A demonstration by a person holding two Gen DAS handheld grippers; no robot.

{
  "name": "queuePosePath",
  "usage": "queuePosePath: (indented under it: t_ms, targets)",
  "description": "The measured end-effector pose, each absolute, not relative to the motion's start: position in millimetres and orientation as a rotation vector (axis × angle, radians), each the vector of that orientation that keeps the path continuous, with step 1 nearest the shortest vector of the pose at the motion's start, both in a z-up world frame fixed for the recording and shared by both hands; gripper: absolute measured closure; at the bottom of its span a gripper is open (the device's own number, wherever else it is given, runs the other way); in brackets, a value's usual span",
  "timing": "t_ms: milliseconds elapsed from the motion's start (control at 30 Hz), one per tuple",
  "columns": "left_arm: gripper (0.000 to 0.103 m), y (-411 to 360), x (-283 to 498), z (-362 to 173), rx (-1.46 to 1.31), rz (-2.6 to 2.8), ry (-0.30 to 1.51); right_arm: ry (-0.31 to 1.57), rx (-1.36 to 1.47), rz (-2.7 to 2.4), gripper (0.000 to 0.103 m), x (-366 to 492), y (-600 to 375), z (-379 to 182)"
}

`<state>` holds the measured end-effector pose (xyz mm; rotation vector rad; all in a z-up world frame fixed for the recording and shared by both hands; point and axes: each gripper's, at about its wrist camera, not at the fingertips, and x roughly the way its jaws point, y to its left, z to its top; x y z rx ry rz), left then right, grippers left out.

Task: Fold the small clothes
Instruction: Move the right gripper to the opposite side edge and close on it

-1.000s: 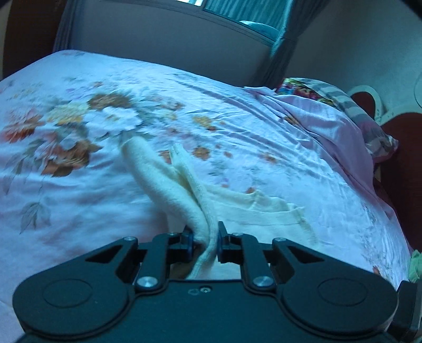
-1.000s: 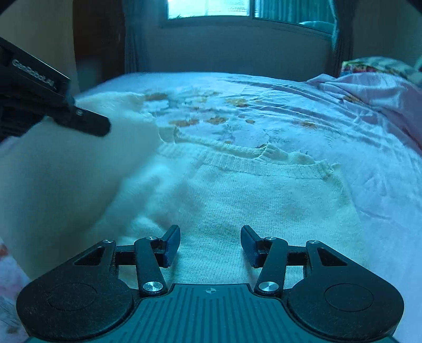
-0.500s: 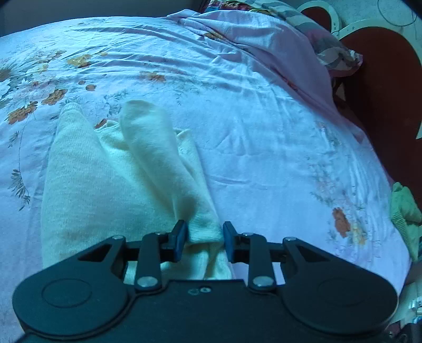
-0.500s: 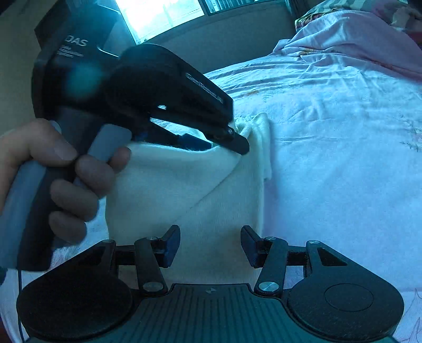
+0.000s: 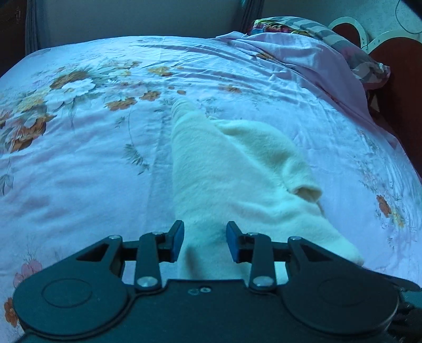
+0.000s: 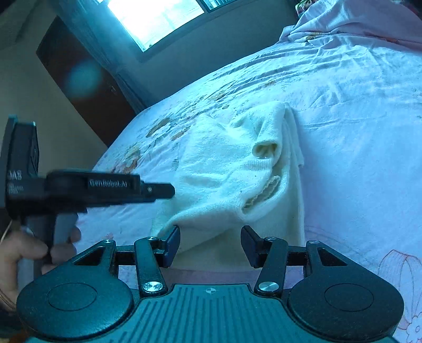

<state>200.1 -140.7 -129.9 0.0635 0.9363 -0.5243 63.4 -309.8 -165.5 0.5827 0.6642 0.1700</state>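
A cream knit sweater lies folded in a long bundle on the floral bed sheet, one sleeve cuff lying across its top. My left gripper hovers over the near end; its jaws are opening, with the fabric below and between them but not pinched. In the right wrist view the same sweater sits mid-frame, and the left gripper reaches in from the left with its tip at the garment's left edge. My right gripper stands open just short of the sweater's near edge, holding nothing.
A pink quilt and striped pillow are heaped at the far right by a dark red headboard. A window and dark door stand beyond the bed. A person's hand grips the left tool's handle.
The left gripper carried the sleeve across the sweater, let it drop and spread its jaws. It then drew back toward the left. The right gripper's view rolled while its jaws stayed as they were.
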Motion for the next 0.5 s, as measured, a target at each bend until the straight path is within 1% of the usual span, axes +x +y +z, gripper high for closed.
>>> queuePosePath:
  t_ms: [133,300,500]
  targets:
    - [0.068,-134.0,196.9,-139.7,0.043,-0.524,0.941,0.685,0.624,0.149,0.052,72.9,-311.4,-166.4]
    - [0.068,-134.1,193.6,-140.2,0.054,-0.522,0.925,0.674,0.702,0.131,0.052,80.3,-319.1,-164.7]
    - [0.068,-136.5,190.6,-140.6,0.075,-0.521,0.908,0.695,0.708,0.055,0.052,87.6,-321.6,-165.2]
